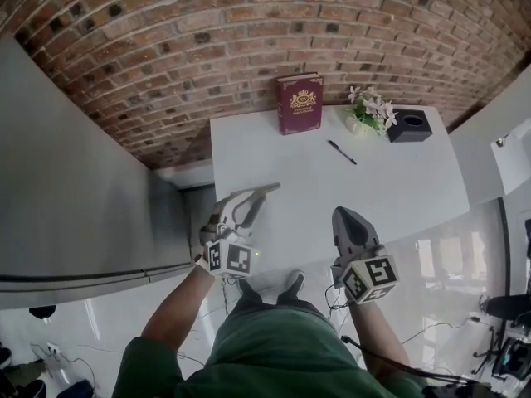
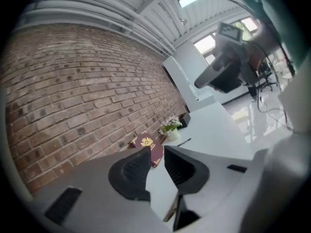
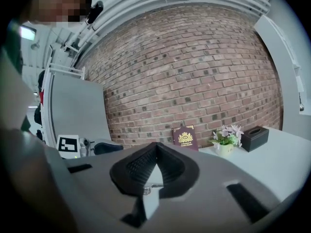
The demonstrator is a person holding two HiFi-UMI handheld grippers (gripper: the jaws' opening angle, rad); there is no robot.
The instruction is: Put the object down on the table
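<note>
Left gripper view: your left gripper (image 2: 156, 154) has its jaws parted by a narrow gap, and nothing sits between them. In the right gripper view, the right gripper (image 3: 155, 145) has its jaws closed tip to tip, also empty. Both hover at the near edge of the table (image 1: 398, 189), the left one toward the near left corner.

With no load in either gripper, the put-down looks done. Draw both back level and avoid sweeping across the surface. The pen (image 1: 342, 152), probably the object meant, lies flat about mid-width, nearer the far edge. It is well apart from both grippers and ahead of them. Beyond it, a book (image 1: 299, 104) stands at the far edge, with a flower pot (image 1: 371, 113) and a black box (image 1: 411, 125) by the far right corner.
</note>
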